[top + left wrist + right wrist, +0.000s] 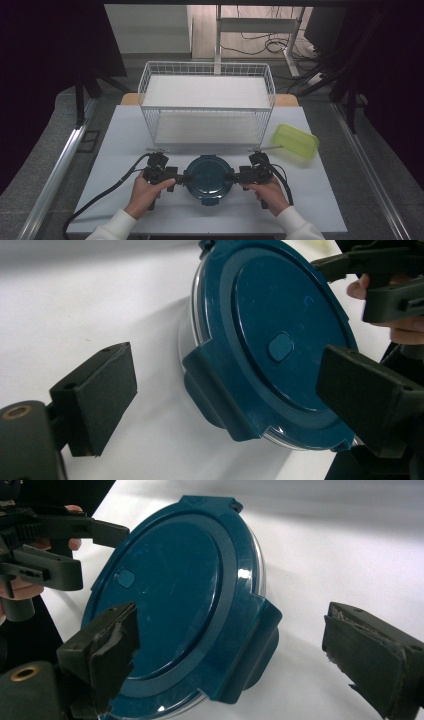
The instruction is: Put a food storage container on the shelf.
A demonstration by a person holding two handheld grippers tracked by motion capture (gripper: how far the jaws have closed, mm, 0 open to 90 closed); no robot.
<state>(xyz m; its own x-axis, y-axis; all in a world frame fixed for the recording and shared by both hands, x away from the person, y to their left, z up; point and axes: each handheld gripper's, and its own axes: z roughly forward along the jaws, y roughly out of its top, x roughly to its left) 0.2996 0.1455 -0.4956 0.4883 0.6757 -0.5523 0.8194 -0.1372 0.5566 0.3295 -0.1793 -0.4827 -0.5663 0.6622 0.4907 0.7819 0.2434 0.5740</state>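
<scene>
Nearest the person's edge of the white desk, two hands in white sleeves each hold a claw aimed inward at a round container with a dark teal lid. On that container's left, the left claw stands spread, one jaw over the lid and the other out over the bare desk, with a side latch tab of the lid between them and neither pad pressing on it. On its right, the right claw is likewise spread wide around the opposite latch tab, pads clear of it. The container sits flat on the desk, between the two claws. Farther back and to the right lies a yellow-green lidded box. Behind the container stands a white wire rack with two shelves.
</scene>
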